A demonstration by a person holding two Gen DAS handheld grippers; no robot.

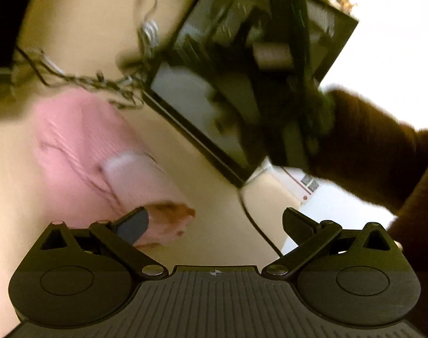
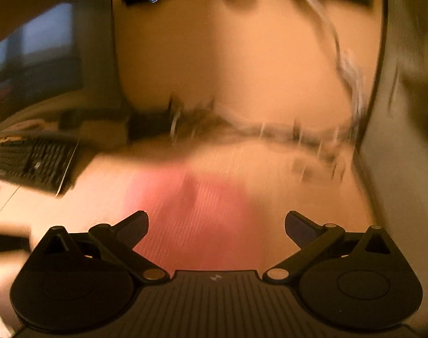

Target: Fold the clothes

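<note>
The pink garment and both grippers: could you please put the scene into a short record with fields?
garment: pink garment, bundled on the table, blurred in both views
left gripper: open, nothing between the fingers
right gripper: open, above the garment, not gripping it
behind garment: tangled cables
right of garment, left wrist view: monitor
left side, right wrist view: keyboard
fold state: cannot tell

A: Both views show heavy motion smear, fisheye bending at the edges. Left wrist: blown-out white glare upper right.
B: Right wrist is dimmer, orange cast; keyboard [image 2: 33, 163] at left stays half legible.
</note>
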